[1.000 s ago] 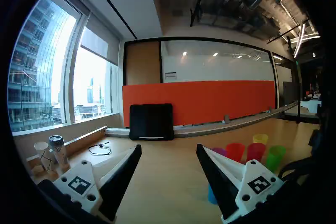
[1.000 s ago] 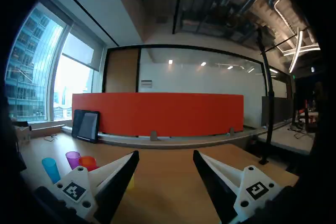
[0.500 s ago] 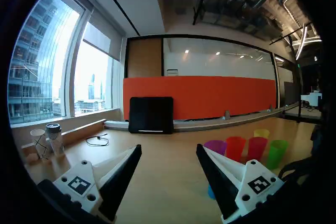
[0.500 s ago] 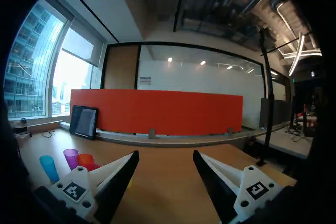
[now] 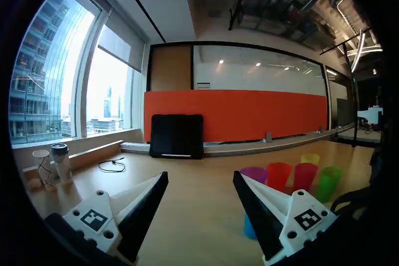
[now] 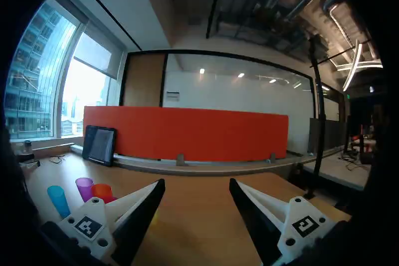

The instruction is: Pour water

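In the left gripper view, my left gripper is open above the wooden desk, nothing between its fingers. Right of it stand coloured plastic cups: purple, orange-red, pink, green, yellow and a blue one partly behind the right finger. In the right gripper view, my right gripper is open and empty over the desk. To its left stand a blue cup, a purple cup and an orange cup, partly behind the left finger.
A dark tablet leans against the orange divider at the desk's back. A lidded paper coffee cup and a glass sit on the window ledge at left, a black cable nearby. A black pole rises at right.
Both views have tilted slightly, so the desk things sit a little lower or farther left in frame. Both grippers stay open and nothing has been grasped.
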Motion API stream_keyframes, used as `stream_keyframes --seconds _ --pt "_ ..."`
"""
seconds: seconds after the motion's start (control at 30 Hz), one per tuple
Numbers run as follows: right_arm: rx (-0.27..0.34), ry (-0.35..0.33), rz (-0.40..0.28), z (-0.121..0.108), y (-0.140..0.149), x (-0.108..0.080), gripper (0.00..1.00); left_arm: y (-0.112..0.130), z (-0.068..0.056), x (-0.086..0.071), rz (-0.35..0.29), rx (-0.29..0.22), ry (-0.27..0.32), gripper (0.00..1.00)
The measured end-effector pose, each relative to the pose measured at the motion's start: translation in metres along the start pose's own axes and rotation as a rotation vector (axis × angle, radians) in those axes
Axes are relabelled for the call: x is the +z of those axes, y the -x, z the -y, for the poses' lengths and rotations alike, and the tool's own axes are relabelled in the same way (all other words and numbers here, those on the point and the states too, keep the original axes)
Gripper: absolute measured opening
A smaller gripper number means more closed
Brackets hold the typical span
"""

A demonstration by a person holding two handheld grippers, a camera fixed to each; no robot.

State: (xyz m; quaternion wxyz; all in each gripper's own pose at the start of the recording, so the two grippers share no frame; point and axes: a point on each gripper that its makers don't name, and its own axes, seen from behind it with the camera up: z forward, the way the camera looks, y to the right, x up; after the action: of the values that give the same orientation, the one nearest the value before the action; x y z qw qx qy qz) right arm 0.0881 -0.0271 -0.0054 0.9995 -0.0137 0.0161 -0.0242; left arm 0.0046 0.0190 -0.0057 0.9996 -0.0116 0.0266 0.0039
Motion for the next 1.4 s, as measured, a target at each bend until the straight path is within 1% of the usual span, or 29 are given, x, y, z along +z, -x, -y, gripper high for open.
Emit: stream_keyframes --seconds 0.2,0.47,0.77,1.4 --pt "0.004 0.001 0.000 -0.001 -0.001 -0.001 1.00 0.002 0.002 0.002 -0.002 0.002 0.004 0.97" --pt "0.004 0.000 -0.002 -0.001 -0.003 -0.001 1.00 0.010 0.004 0.004 0.012 -0.002 0.003 0.97" --pt "0.004 -0.001 -0.003 0.000 -0.005 0.000 1.00 0.015 0.000 0.006 0.028 -0.004 0.014 0.97" --pt "0.015 0.003 -0.007 -0.004 -0.005 -0.001 1.00 0.016 0.002 0.004 0.033 -0.001 0.011 0.97"
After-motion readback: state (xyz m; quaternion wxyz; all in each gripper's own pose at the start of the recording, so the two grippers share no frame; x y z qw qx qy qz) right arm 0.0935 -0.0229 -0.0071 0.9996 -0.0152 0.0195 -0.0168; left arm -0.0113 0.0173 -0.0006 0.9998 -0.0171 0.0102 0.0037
